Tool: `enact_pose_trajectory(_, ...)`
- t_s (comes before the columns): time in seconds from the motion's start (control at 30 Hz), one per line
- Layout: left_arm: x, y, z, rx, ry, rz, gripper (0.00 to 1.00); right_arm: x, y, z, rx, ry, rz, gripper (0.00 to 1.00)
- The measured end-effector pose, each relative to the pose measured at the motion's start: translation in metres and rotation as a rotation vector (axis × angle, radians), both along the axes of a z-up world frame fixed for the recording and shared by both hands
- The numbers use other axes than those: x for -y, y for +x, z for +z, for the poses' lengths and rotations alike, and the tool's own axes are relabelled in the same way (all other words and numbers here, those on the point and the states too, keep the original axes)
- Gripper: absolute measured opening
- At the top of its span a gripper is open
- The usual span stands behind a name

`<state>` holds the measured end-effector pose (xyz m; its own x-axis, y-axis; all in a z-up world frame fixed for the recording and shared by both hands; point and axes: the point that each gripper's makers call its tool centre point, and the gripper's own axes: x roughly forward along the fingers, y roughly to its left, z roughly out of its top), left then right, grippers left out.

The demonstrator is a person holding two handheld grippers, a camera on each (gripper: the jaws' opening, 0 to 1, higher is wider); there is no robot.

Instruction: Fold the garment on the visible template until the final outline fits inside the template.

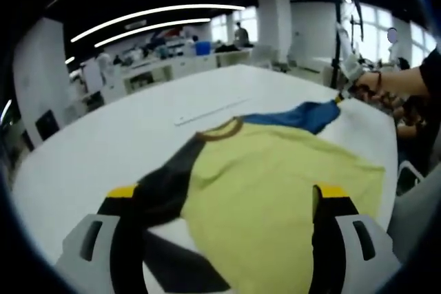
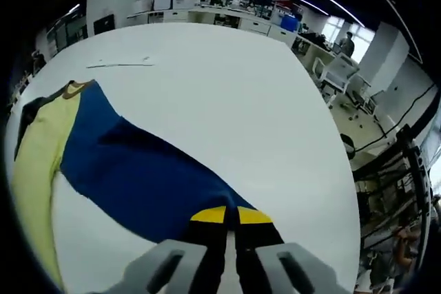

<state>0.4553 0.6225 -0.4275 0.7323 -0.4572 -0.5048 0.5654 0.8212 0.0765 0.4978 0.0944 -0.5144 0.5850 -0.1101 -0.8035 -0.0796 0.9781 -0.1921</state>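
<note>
A yellow garment (image 1: 275, 191) with one blue sleeve (image 2: 145, 170) and one black sleeve (image 1: 165, 187) is lying spread on a white desk (image 1: 138, 122). The right tool (image 2: 231, 217) is pinching the blue sleeve's end with its jaws pressed together, while the left tool (image 1: 227, 201) is hovering spread wide over the garment's near edge.

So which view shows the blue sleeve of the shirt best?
The right gripper view: the blue sleeve spreads large across the white table, running into the shut right hand-held gripper. In the left gripper view the sleeve is small and far, pulled out toward that same hand-held gripper.
</note>
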Motion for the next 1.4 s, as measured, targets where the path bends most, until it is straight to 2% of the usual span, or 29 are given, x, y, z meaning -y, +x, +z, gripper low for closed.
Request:
enact_pose_trajectory(0.4,0.001,-0.003,0.000,-0.008,0.012,-0.012,0.99,0.014,0.005,-0.003,-0.019,0.012,-0.032,0.00)
enact_pose_trajectory(0.6,0.001,-0.003,0.001,-0.009,0.012,-0.011,0.99,0.014,0.002,-0.005,-0.034,0.022,-0.027,0.00)
enact_pose_trajectory(0.73,0.002,-0.004,0.001,-0.010,0.006,-0.011,0.99,0.016,0.000,-0.002,-0.038,0.024,-0.037,0.07)
enact_pose_trajectory(0.93,0.003,-0.004,0.002,-0.012,-0.002,-0.014,0.99,0.015,0.000,0.011,-0.002,0.112,-0.126,0.28)
enact_pose_trajectory(1.07,0.004,-0.004,0.003,-0.011,-0.009,-0.015,0.99,0.013,-0.005,0.011,-0.015,0.147,-0.169,0.35)
enact_pose_trajectory(1.2,0.005,-0.005,0.005,-0.006,-0.012,-0.017,0.99,0.007,-0.016,0.002,-0.054,0.203,-0.226,0.34)
enact_pose_trajectory(1.3,0.006,-0.005,0.007,-0.002,-0.015,-0.020,0.99,0.001,-0.022,-0.003,-0.060,0.294,-0.308,0.30)
enact_pose_trajectory(1.4,0.005,-0.007,0.008,-0.002,-0.012,-0.021,0.99,0.002,-0.026,-0.006,-0.076,0.278,-0.305,0.26)
